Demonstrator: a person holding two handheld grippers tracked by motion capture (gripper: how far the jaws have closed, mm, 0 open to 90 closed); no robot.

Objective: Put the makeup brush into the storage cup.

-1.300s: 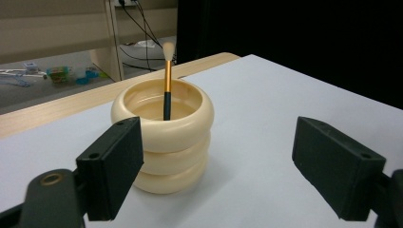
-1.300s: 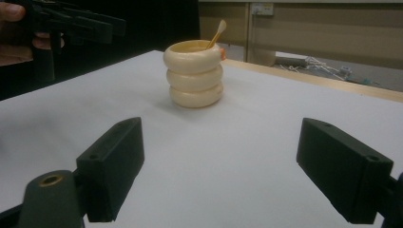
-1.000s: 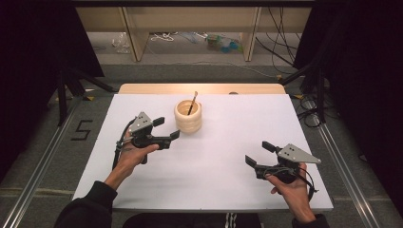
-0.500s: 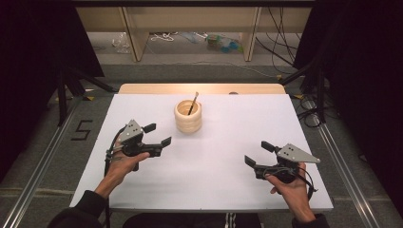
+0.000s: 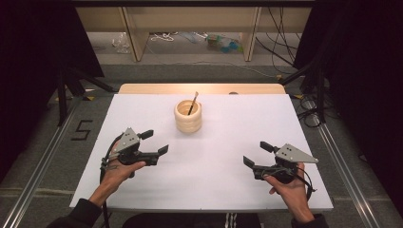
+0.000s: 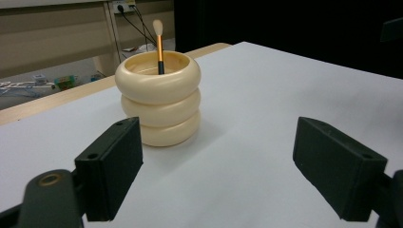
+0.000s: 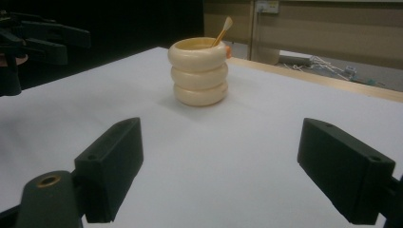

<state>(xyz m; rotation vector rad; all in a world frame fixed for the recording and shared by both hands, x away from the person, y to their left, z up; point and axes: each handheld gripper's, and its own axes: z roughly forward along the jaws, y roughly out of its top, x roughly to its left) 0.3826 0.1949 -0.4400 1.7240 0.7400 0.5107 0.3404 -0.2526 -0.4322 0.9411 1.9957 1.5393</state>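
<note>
A cream-coloured holder shaped like three stacked rings (image 5: pixel 188 116) stands upright on the white counter (image 5: pixel 223 185), toward its far edge and near the middle. A thin brush with an orange-and-black handle and a pale tip (image 6: pixel 159 40) leans inside the holder, its tip rising above the rim. The left gripper (image 5: pixel 153 142) hovers nearer the person than the holder and to its left, well apart from it — its black fingers (image 6: pixel 111 166) are spread wide and hold nothing. The right gripper (image 5: pixel 256 154) sits farther from the holder, nearer the person and to its right — its fingers (image 7: pixel 111 164) are likewise spread and empty.
</note>
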